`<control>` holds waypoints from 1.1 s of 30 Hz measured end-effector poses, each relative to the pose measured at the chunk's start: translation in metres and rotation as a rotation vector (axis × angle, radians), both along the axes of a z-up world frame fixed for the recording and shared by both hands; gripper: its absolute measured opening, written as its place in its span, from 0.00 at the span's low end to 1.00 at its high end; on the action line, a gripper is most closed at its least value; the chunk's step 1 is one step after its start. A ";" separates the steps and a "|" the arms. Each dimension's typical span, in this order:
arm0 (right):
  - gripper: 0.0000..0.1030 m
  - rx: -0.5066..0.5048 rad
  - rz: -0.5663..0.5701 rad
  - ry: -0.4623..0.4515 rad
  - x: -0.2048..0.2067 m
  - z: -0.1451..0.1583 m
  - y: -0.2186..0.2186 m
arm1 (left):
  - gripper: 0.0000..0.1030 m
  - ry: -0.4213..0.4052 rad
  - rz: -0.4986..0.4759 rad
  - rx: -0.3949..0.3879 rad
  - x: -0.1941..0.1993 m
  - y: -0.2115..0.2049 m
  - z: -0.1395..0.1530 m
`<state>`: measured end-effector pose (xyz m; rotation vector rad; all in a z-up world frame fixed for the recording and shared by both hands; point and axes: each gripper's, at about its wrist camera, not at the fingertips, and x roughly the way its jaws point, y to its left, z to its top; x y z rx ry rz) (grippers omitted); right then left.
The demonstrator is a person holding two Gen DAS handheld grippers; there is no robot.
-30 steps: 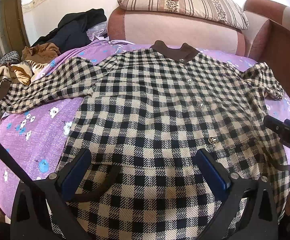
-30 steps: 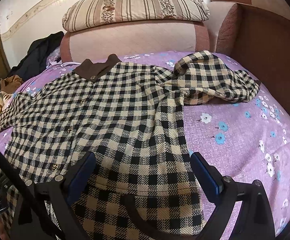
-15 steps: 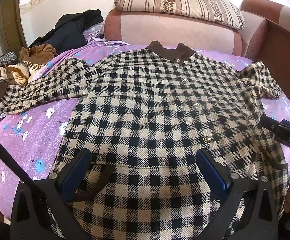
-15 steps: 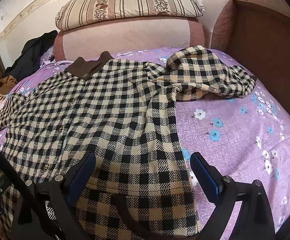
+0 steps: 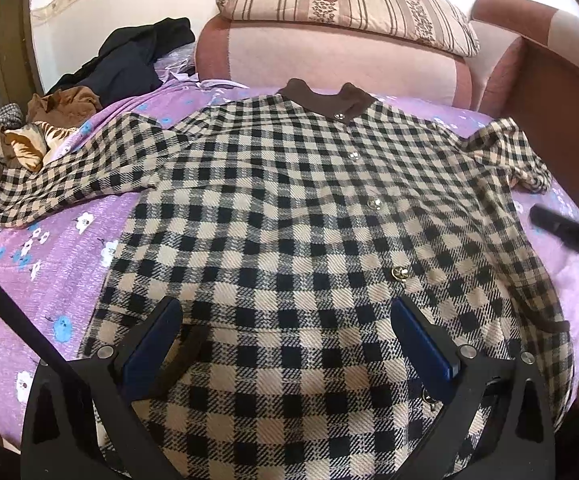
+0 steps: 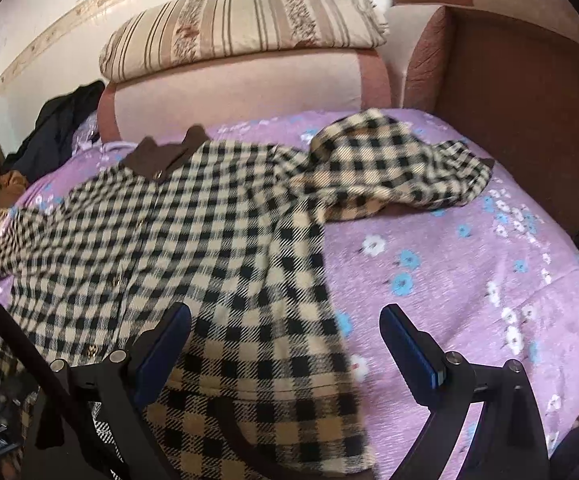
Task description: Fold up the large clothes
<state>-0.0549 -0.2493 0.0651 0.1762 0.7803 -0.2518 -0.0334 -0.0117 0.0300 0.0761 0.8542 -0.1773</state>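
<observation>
A black-and-cream checked coat (image 5: 289, 208) with a brown collar (image 5: 325, 98) lies front-up on the purple flowered bedsheet (image 5: 49, 272). Its left sleeve (image 5: 69, 176) stretches flat to the left. Its right sleeve (image 6: 393, 168) lies crumpled near the sofa arm. My left gripper (image 5: 285, 344) is open above the coat's lower front. My right gripper (image 6: 285, 344) is open over the coat's right side edge (image 6: 301, 280) and hem. The coat also shows in the right wrist view (image 6: 169, 248).
A pink bolster (image 5: 329, 60) with a striped pillow (image 5: 341, 0) stands behind the collar. A brown sofa arm (image 6: 509, 100) walls the right side. Dark and brown clothes (image 5: 89, 80) are piled at the back left.
Both grippers have moved forward and to the right over the coat. The right view now shows more bare sheet on the right. Both stay open.
</observation>
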 end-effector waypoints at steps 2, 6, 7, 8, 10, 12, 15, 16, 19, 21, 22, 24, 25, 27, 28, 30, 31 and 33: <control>0.95 0.009 -0.015 -0.008 -0.003 0.002 -0.009 | 1.00 0.006 -0.001 0.011 -0.001 -0.004 -0.001; 0.95 0.051 -0.049 -0.003 -0.008 0.001 -0.027 | 1.00 0.008 0.001 0.016 -0.005 -0.010 0.000; 0.95 0.066 -0.058 -0.002 -0.009 0.000 -0.032 | 1.00 0.009 0.000 0.016 -0.006 -0.011 0.000; 0.95 0.080 -0.069 -0.001 -0.011 0.000 -0.037 | 1.00 0.009 -0.003 0.020 -0.008 -0.013 -0.001; 0.95 0.102 -0.085 -0.001 -0.013 0.000 -0.044 | 1.00 0.011 -0.009 0.025 -0.010 -0.016 -0.002; 0.95 0.116 -0.092 -0.004 -0.015 0.000 -0.048 | 1.00 0.021 -0.015 0.030 -0.012 -0.018 -0.003; 0.95 0.120 -0.103 -0.010 -0.018 0.003 -0.051 | 1.00 0.028 -0.006 0.011 -0.014 -0.017 0.000; 0.95 0.118 -0.104 -0.012 -0.018 0.003 -0.052 | 1.00 0.028 -0.002 0.005 -0.015 -0.016 0.001; 0.95 0.123 -0.097 -0.010 -0.019 0.002 -0.052 | 1.00 0.032 0.008 -0.006 -0.018 -0.017 0.004; 0.95 0.123 -0.094 -0.005 -0.018 0.001 -0.052 | 1.00 0.040 0.011 -0.013 -0.021 -0.017 0.005; 0.95 0.124 -0.094 -0.002 -0.018 0.001 -0.052 | 1.00 0.041 0.012 -0.016 -0.022 -0.018 0.006; 0.95 0.129 -0.095 0.001 -0.018 0.000 -0.052 | 1.00 0.046 0.011 -0.022 -0.025 -0.019 0.007; 0.95 0.132 -0.094 0.002 -0.018 0.000 -0.052 | 1.00 0.048 0.009 -0.025 -0.027 -0.019 0.007; 0.95 0.130 -0.093 0.004 -0.018 -0.001 -0.051 | 1.00 0.046 0.005 -0.027 -0.029 -0.020 0.007; 0.95 0.127 -0.090 0.006 -0.018 -0.002 -0.051 | 1.00 0.044 0.005 -0.026 -0.030 -0.020 0.008; 0.95 0.122 -0.087 0.008 -0.018 -0.002 -0.049 | 1.00 0.040 0.006 -0.027 -0.032 -0.020 0.009; 0.95 0.120 -0.086 0.010 -0.018 -0.003 -0.048 | 1.00 0.041 0.007 -0.029 -0.034 -0.020 0.010; 0.95 0.119 -0.084 0.012 -0.017 -0.003 -0.047 | 1.00 0.043 0.008 -0.036 -0.036 -0.021 0.012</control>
